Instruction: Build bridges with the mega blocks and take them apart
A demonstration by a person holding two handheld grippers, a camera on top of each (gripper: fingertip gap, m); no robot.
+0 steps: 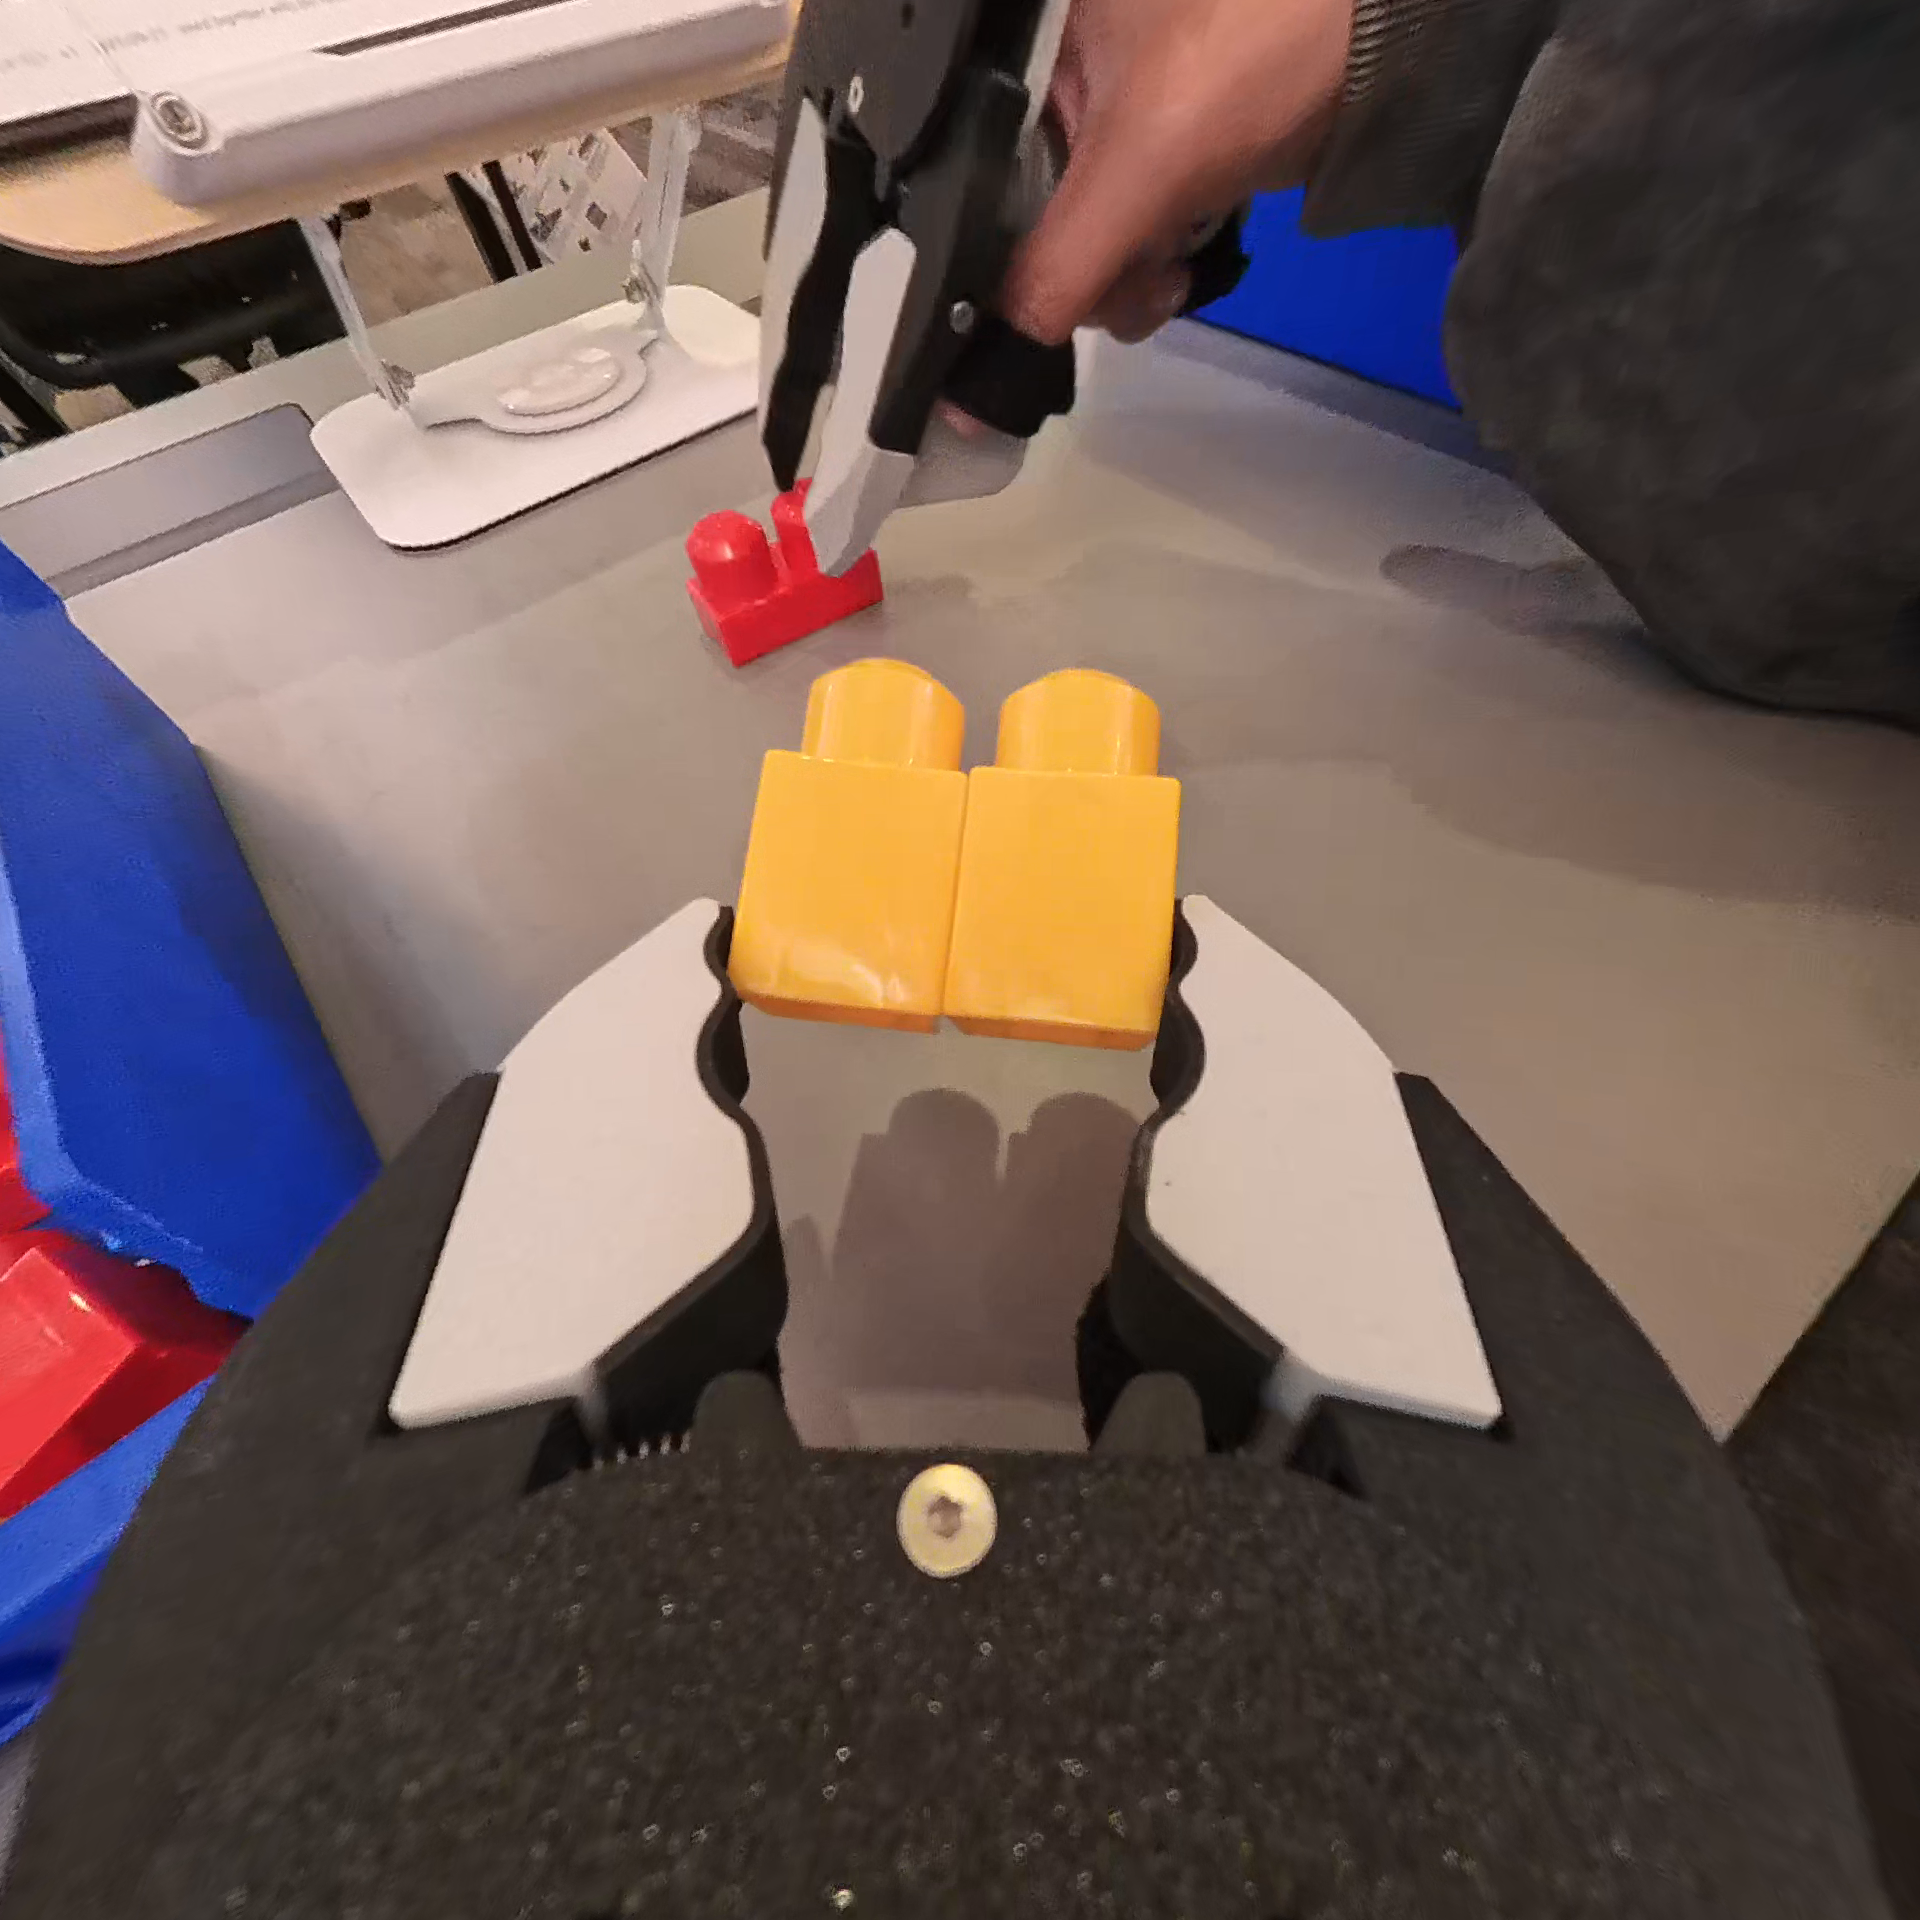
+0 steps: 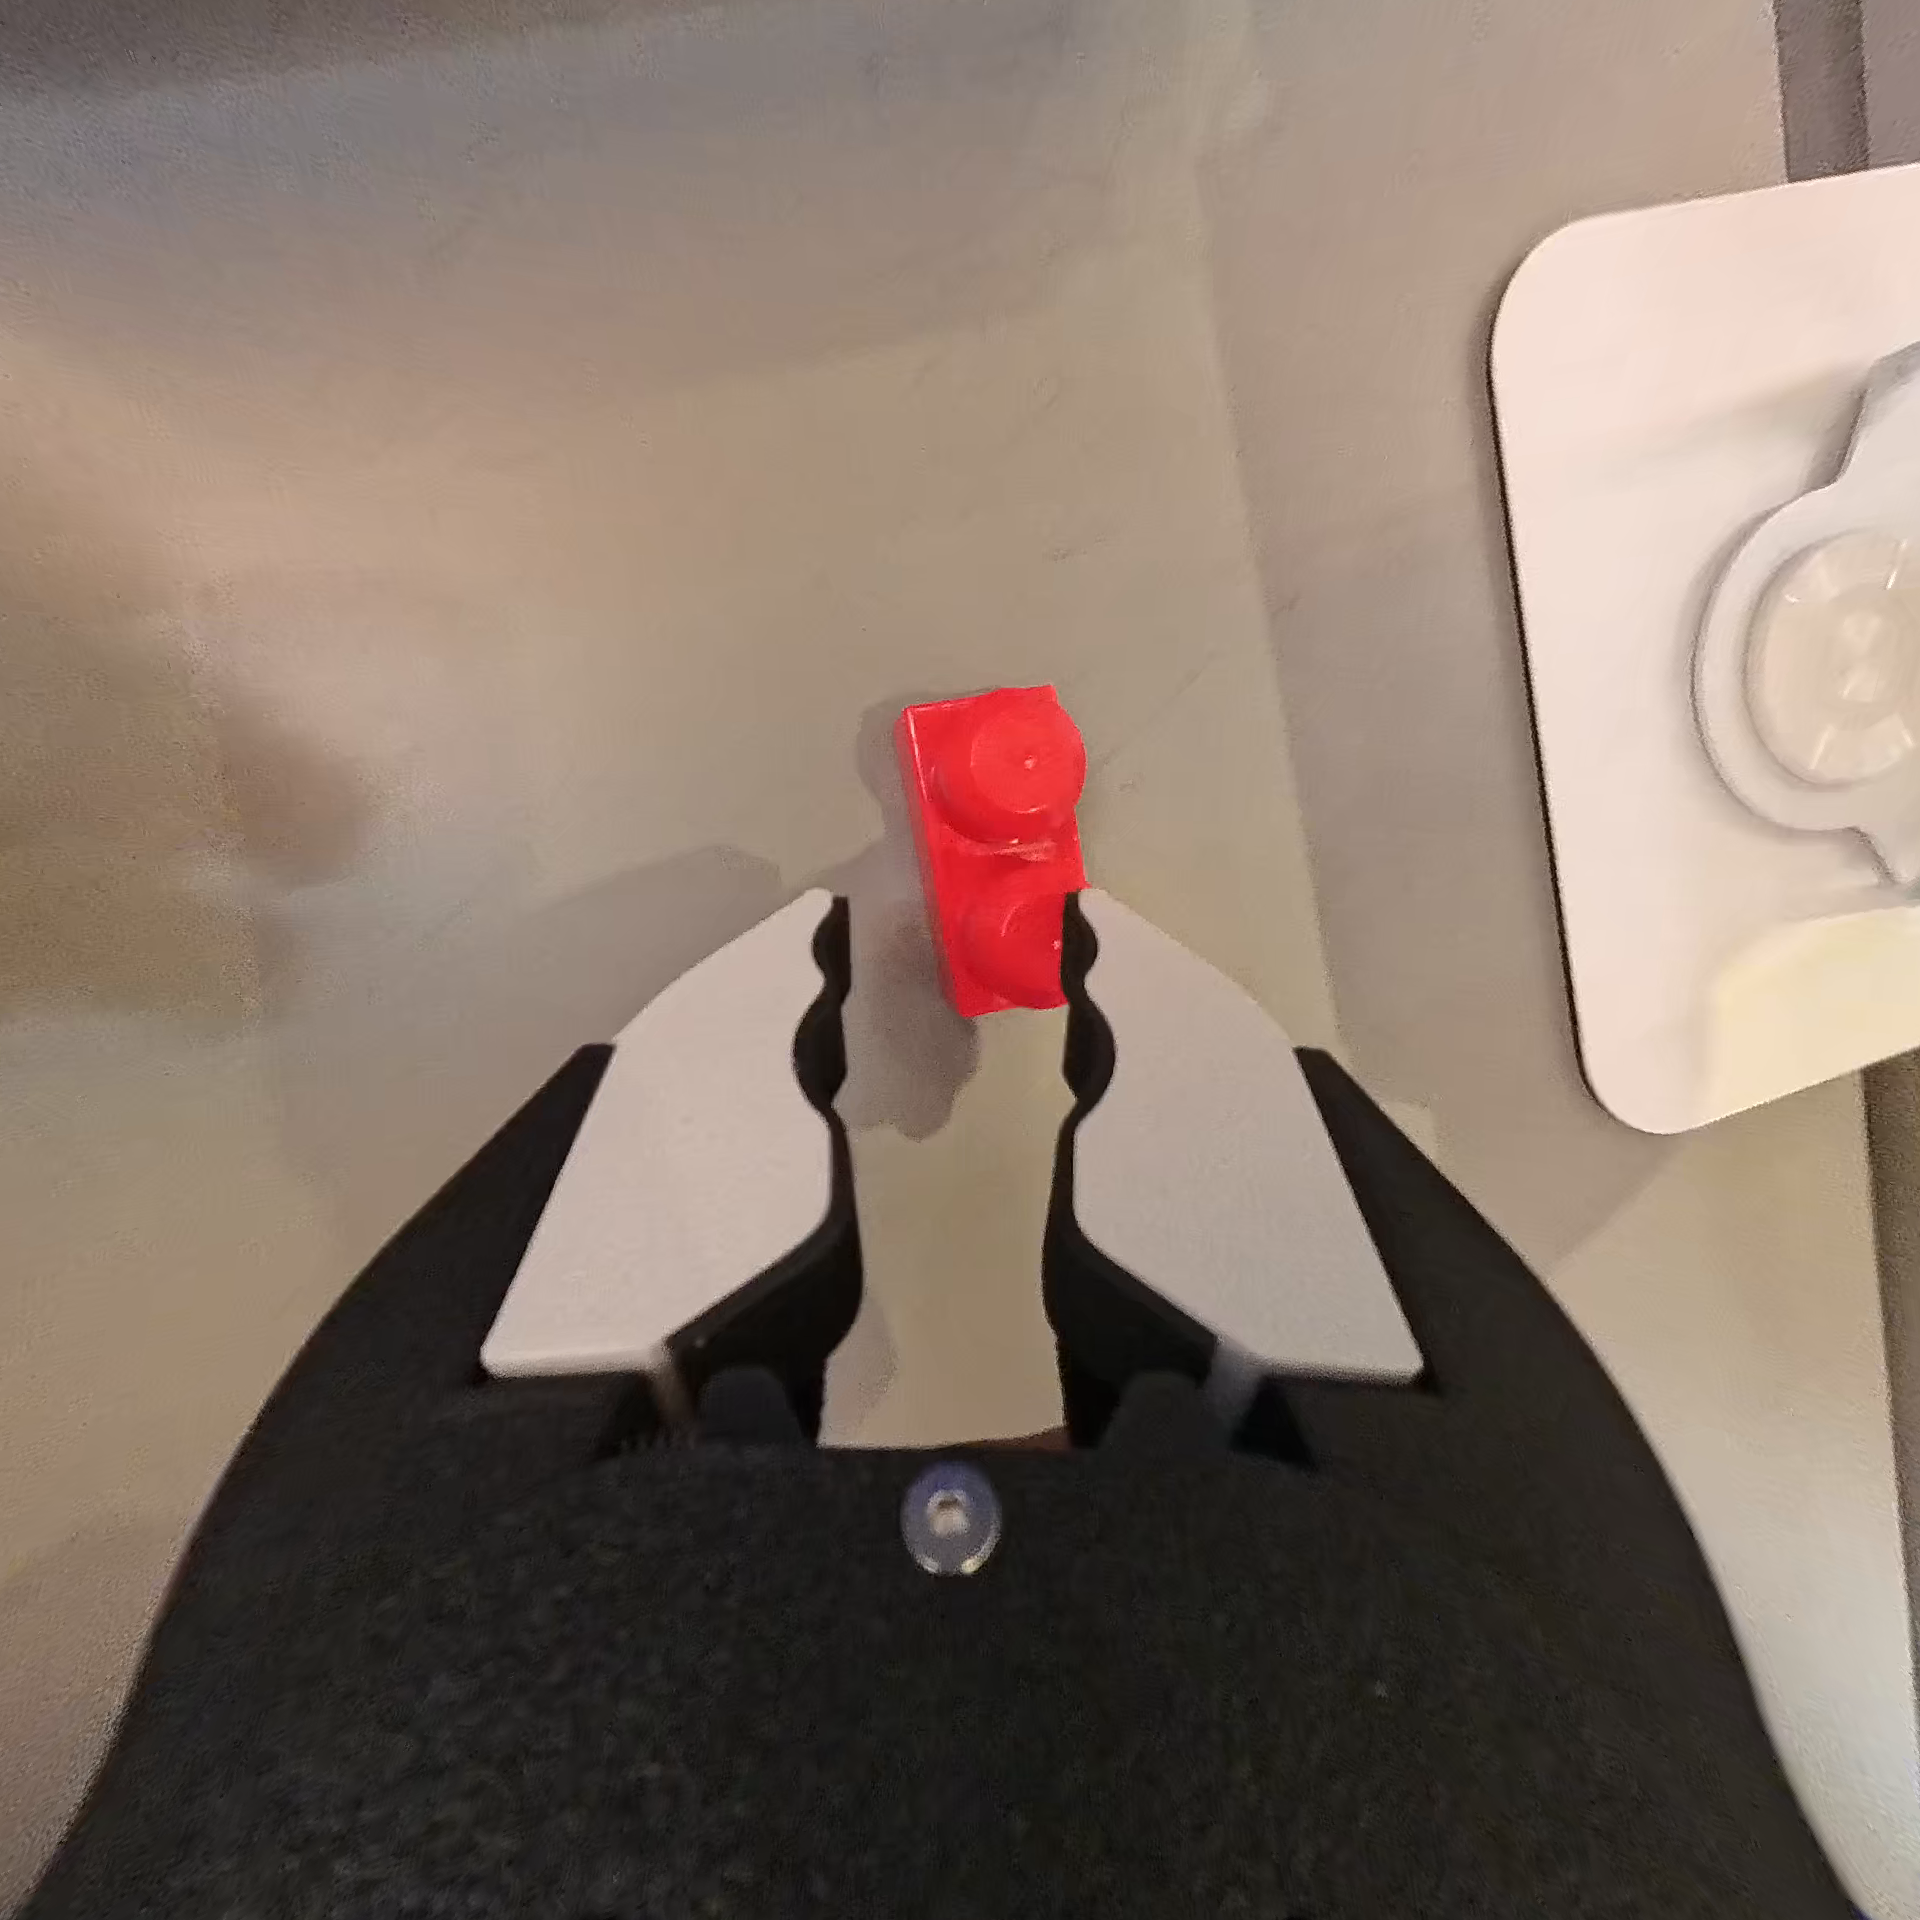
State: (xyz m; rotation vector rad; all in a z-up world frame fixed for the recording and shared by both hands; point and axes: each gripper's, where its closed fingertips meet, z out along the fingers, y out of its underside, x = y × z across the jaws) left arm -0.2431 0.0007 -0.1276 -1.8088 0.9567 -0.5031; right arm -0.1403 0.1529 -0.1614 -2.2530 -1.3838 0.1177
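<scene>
While the left gripper (image 1: 951, 977) pinches two yellow blocks (image 1: 956, 894) side by side between its fingertips, studs pointing away from the camera, the pair hangs just above the grey table (image 1: 1455, 935), its shadow falling beneath. Beyond the yellow blocks, a flat red block (image 1: 784, 587) with two studs lies on the table. The right gripper (image 2: 961, 920), held in a person's hand (image 1: 1153, 177), points down over that red block with its jaws spread; one fingertip (image 2: 1081, 935) sits against the nearer stud, the other stands clear to the side. Farther behind the red block stands a white stand base (image 1: 540, 436). Left of the yellow blocks, a blue bin (image 1: 156, 935) shows, with more red pieces (image 1: 73, 1351) at its near end.
</scene>
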